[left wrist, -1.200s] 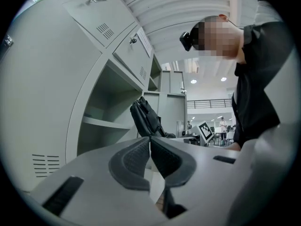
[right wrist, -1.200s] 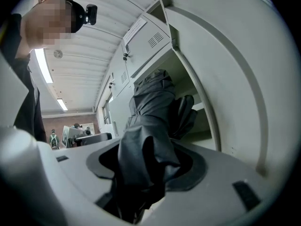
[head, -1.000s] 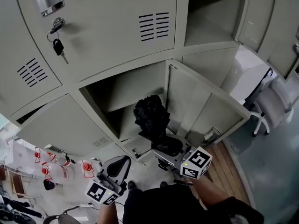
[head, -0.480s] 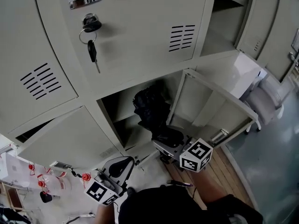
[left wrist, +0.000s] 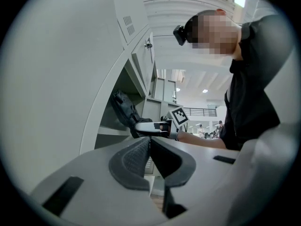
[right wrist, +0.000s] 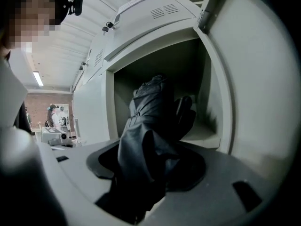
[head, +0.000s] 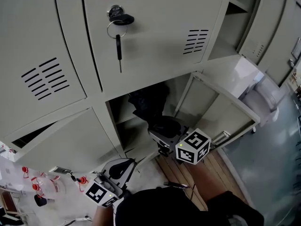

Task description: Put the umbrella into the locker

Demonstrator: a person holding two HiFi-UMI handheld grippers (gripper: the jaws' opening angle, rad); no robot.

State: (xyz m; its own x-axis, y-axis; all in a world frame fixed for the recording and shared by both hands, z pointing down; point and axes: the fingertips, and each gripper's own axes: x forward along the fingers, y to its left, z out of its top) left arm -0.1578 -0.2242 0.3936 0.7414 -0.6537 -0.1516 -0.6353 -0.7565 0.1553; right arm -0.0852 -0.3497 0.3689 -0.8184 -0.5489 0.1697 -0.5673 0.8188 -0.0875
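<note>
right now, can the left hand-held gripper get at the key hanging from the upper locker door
Probably yes. The left hand-held gripper hangs low, jaws shut on nothing, and nothing stands between it and the key above. It would have to rise and open first.

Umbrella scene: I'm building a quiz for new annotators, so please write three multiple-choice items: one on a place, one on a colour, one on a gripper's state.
1. Where is the umbrella's far end?
A) inside the open locker
B) on the floor
C) hooked on the open door

2. What colour is the umbrella?
A) red
B) black
C) yellow

3. How is the left gripper?
A) shut on the umbrella
B) wide open
C) shut, holding nothing

Answers:
1 A: the right gripper view shows it reaching into the open compartment.
2 B: it is black in every view.
3 C: its jaws meet with nothing between them, while the right gripper holds the umbrella.
</note>
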